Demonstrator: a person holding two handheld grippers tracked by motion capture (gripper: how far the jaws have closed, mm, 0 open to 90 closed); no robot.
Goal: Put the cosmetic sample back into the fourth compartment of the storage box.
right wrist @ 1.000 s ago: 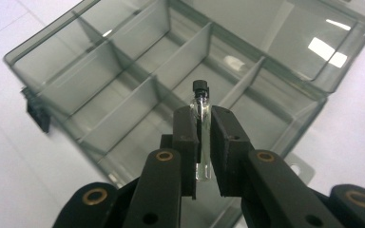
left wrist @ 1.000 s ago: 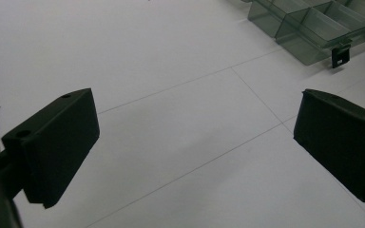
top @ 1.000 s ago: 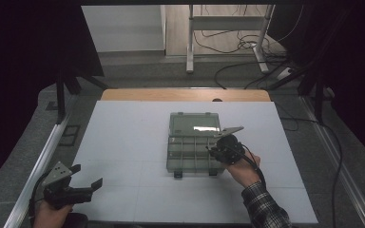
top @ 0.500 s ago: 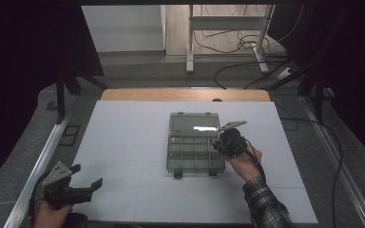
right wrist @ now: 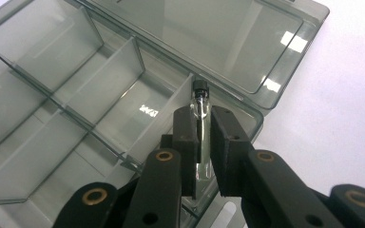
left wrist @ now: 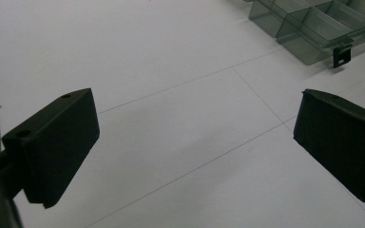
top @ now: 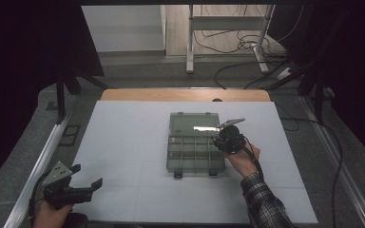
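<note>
From the high view I see the open translucent grey-green plastic compartment box mid-table on the white table sheet; my right gripper sits at its right edge, my left gripper near the front left corner. In the left gripper view my jaws stand wide apart over bare sheet. In the right gripper view my jaws pinch a small clear glass vial with a black cap above the box's compartments.

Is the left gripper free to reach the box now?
Probably yes: the left gripper is open, and bare table lies between it and the box.
</note>
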